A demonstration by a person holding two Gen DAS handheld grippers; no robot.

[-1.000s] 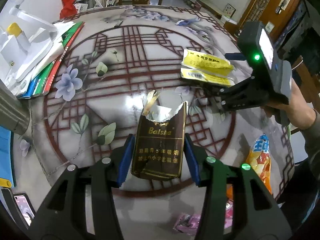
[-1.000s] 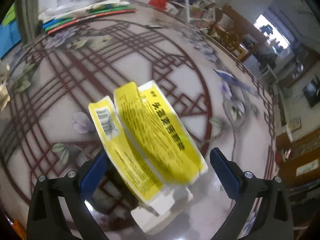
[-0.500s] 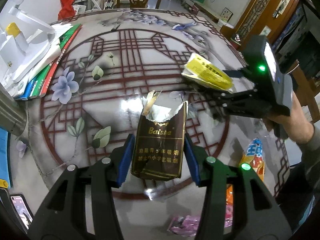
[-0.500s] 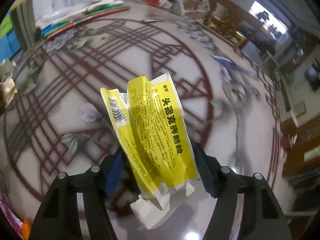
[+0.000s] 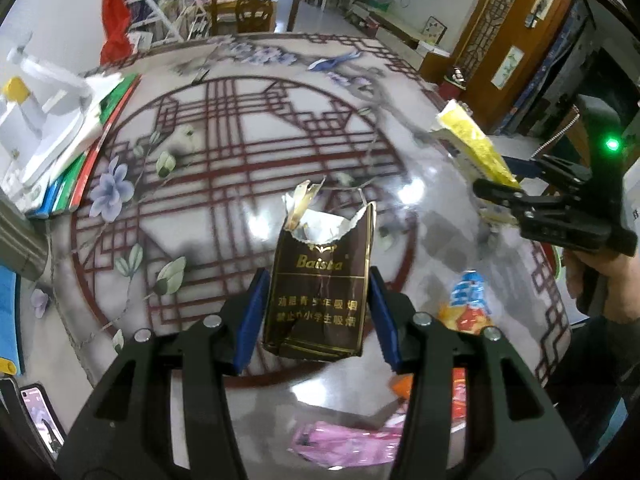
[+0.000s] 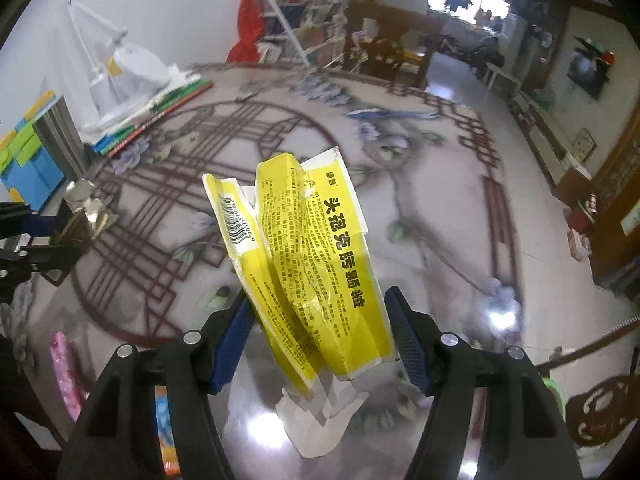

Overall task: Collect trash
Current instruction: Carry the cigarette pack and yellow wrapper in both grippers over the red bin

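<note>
A: The left gripper (image 5: 316,316) clamps a torn brown cigarette pack (image 5: 320,280) above the tabletop (image 5: 240,160); its view alone shows an orange snack bag (image 5: 466,308).

B: The right gripper (image 6: 320,332) clamps a crumpled yellow box (image 6: 320,264); the pink wrapper (image 6: 66,372) is half cut off.

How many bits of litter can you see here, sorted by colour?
Brown: 1, the torn cigarette pack in the left hand-held gripper.
Yellow: 1, the flattened box in the right hand-held gripper.
Orange and blue: 1, a snack wrapper on the table.
Pink: 1, a wrapper at the near edge.
Total: 4.
</note>
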